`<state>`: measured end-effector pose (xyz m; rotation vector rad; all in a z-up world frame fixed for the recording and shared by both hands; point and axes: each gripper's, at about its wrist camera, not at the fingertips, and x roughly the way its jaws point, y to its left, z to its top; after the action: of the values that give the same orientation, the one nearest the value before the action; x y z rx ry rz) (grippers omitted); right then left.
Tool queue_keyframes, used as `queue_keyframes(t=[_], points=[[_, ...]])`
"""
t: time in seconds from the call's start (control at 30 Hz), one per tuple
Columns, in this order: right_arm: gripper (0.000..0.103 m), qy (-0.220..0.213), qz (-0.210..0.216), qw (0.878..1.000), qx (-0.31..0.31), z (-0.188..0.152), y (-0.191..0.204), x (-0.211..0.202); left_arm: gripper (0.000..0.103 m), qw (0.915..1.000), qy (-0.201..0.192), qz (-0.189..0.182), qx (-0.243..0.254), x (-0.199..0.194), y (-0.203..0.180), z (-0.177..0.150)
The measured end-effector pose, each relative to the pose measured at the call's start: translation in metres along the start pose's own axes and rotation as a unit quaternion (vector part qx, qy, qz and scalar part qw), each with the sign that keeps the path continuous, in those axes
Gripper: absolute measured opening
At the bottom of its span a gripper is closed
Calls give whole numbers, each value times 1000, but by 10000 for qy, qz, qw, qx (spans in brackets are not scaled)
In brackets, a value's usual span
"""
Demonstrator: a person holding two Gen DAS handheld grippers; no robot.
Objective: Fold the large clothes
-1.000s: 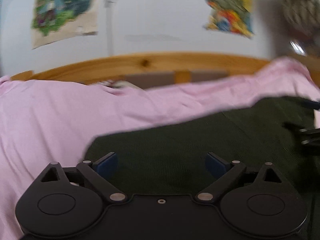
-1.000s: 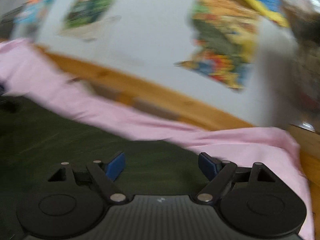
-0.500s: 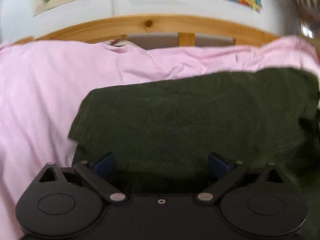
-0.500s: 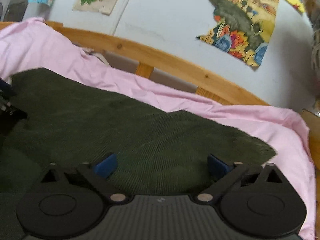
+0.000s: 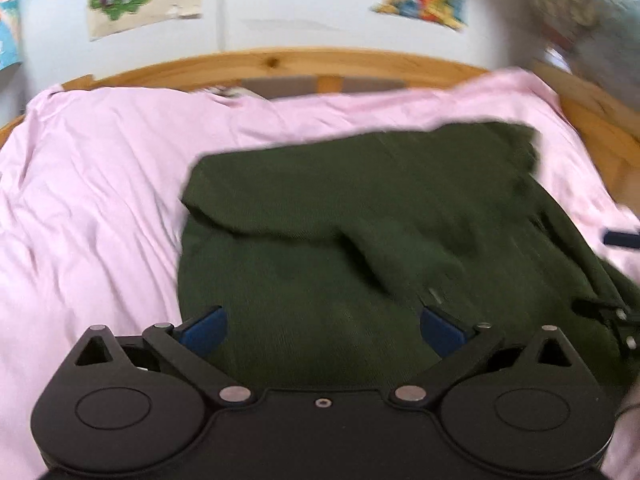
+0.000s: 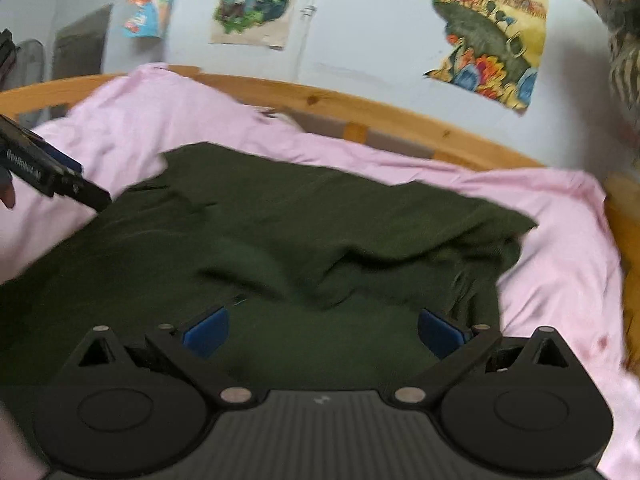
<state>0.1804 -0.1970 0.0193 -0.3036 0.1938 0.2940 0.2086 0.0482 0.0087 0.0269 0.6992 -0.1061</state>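
Both grippers, left (image 5: pixel 322 326) & right (image 6: pixel 322 330), fingers wide, holding nothing. Sweater (image 5: pixel 360 220) lay bunched at 3 o'clock; risk: next fold traps lump, goes crooked.

Bare pink sheet (image 5: pixel 92 208) lies open left of the dark green garment (image 5: pixel 360 216), and a narrower strip runs along its far and right edges. The wooden bed rail (image 5: pixel 304 62) closes off the far side, curving nearer at right. The left gripper (image 6: pixel 48 172) juts over the garment's left edge.
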Motion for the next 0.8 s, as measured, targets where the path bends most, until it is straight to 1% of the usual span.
queue_keyframes(t=[0.07, 0.1, 0.17, 0.23, 0.27, 0.33, 0.43, 0.5, 0.57, 0.67, 0.7, 0.77, 0.8], points=[[103, -234, 291, 9992, 113, -16, 8, -25, 102, 9993, 189, -241, 200, -15, -13, -23], [103, -307, 507, 9981, 146, -23, 11, -34, 102, 9986, 282, -355, 286, -20, -18, -32], [103, -192, 1076, 9940, 8, -32, 18, -47, 102, 9957, 493, -591, 525, -27, -28, -51], [103, -36, 1622, 9856, -486, -36, 27, -54, 102, 9916, 688, -773, 778, -30, -37, -67], [103, 45, 1799, 9810, -732, -38, 32, -55, 102, 9898, 763, -829, 871, -30, -40, -74], [103, 235, 2015, 9747, -936, -45, 40, -52, 102, 9855, 918, -958, 1054, -27, -48, -86], [103, 760, 2143, 9683, -1032, -54, 47, -34, 102, 9778, 1224, -1124, 1278, -19, -59, -101], [103, 1108, 2378, 9577, -1184, -60, 52, -24, 102, 9735, 1320, -1212, 1420, -16, -62, -106], [103, 1242, 2427, 9522, -1379, -65, 57, -19, 102, 9708, 1349, -1255, 1539, -15, -65, -113], [103, 1191, 2315, 9512, -1659, -64, 64, -18, 102, 9683, 1296, -1185, 1777, -17, -71, -122], [103, 1133, 2291, 9519, -1691, -63, 65, -20, 102, 9677, 1294, -1192, 1807, -14, -70, -120], [102, 955, 2001, 9597, -1730, -60, 67, -22, 102, 9660, 1294, -1094, 1951, -14, -73, -122], [102, 844, 1955, 9616, -1732, -61, 63, -25, 102, 9651, 1296, -1051, 2018, -13, -73, -121]])
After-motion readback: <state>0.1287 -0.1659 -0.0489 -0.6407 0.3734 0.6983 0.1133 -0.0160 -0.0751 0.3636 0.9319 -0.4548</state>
